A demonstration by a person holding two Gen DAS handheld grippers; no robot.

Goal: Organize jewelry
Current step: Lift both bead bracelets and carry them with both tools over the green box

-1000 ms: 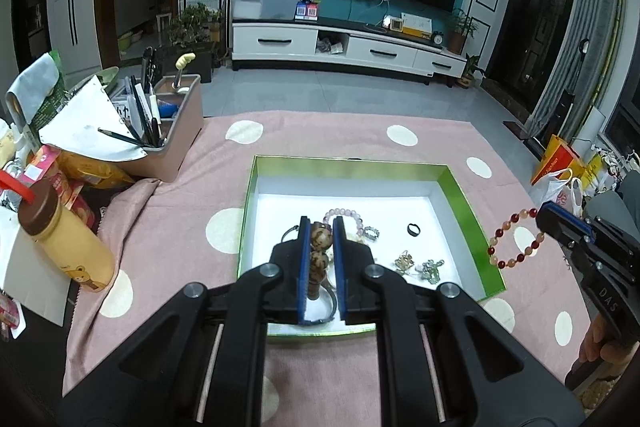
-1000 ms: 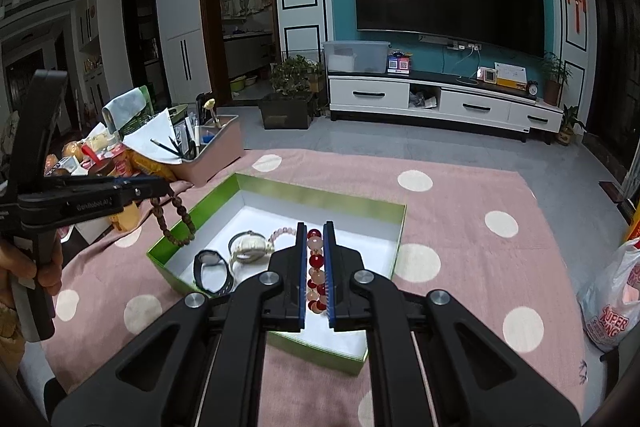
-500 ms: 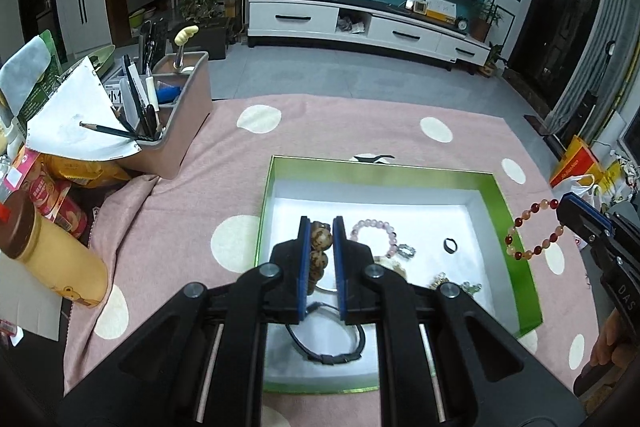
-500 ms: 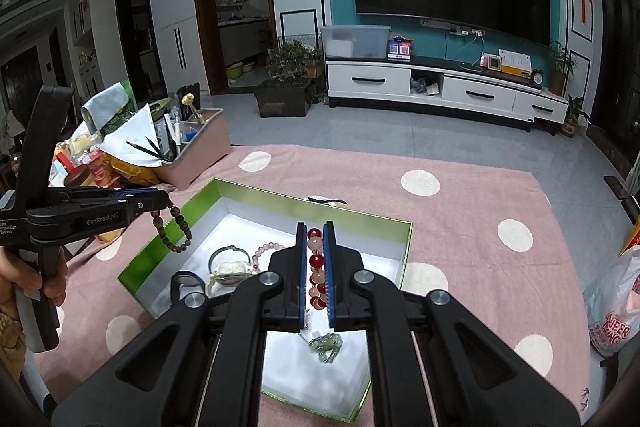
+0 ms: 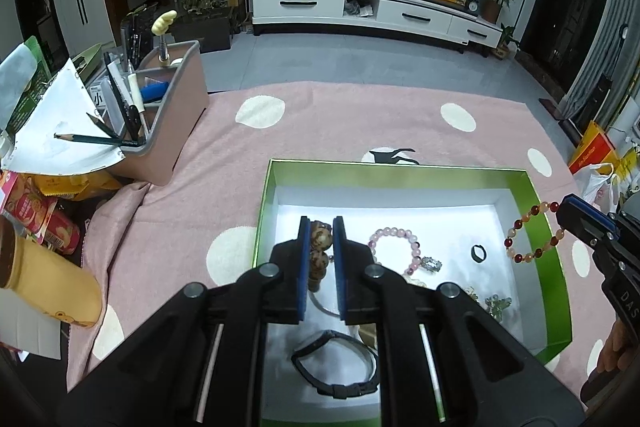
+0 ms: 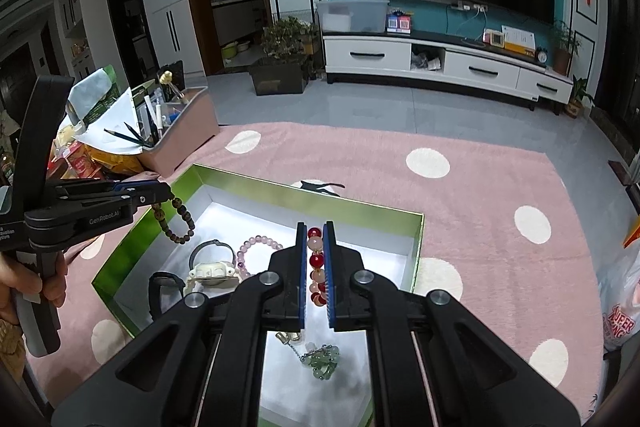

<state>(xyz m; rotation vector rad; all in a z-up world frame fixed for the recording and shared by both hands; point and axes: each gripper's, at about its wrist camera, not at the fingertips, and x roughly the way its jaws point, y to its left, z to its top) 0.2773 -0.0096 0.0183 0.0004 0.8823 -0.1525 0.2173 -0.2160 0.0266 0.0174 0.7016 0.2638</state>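
The left gripper is pinching a brown wooden-bead bracelet between its blue-padded fingers, and the right gripper is clamping a red-and-peach bead bracelet in the same way. Both loops are hanging free below their fingers, over a green-walled box with a white floor that is sitting on a pink polka-dot cloth covering the counter.

In the right wrist view the wooden loop is dangling above the box's left wall and near corner, while the left wrist view is showing the red loop hanging over the right wall. So each bracelet is lying straight down from its own fingers, and the drop seems to turn on whether each loop is inside the rim; both look to be right at the edge, the left gripper nearer the left half, the right gripper nearer the right.

Already lying on the box floor are a pink bead bracelet, a small black ring, a black band, a cream watch and a green bead charm.

Readable writing: "GenRobot.AI" is printed on the left gripper's body in the right wrist view, "DAS" is showing on the right gripper's body, and "SUPER" is appearing on a plastic bag at the right edge.
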